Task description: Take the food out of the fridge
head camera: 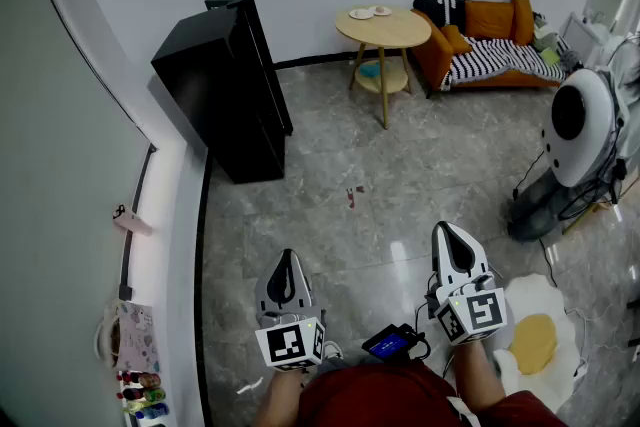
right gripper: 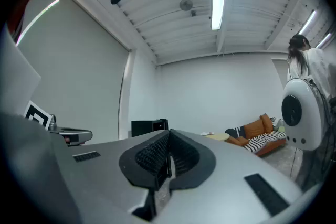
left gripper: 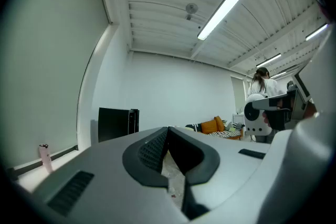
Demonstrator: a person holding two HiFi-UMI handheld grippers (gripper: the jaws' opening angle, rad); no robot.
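The fridge [head camera: 225, 85] is a small black cabinet standing against the far white wall, its door closed; no food shows. It also appears far off in the left gripper view [left gripper: 116, 122] and the right gripper view [right gripper: 149, 127]. My left gripper [head camera: 287, 260] is held low in front of the body, shut and empty, pointing toward the fridge a good way off. Its jaw tips meet in its own view [left gripper: 168, 131]. My right gripper [head camera: 447, 233] is alongside, also shut with nothing in it [right gripper: 169, 136].
A round wooden table [head camera: 383, 27] with small plates stands at the back, and an orange sofa [head camera: 480, 40] beside it. A white rounded machine [head camera: 580, 115] with cables is at the right. An egg-shaped rug [head camera: 535, 340] lies by my right. Small red scraps [head camera: 352, 197] lie on the tiled floor.
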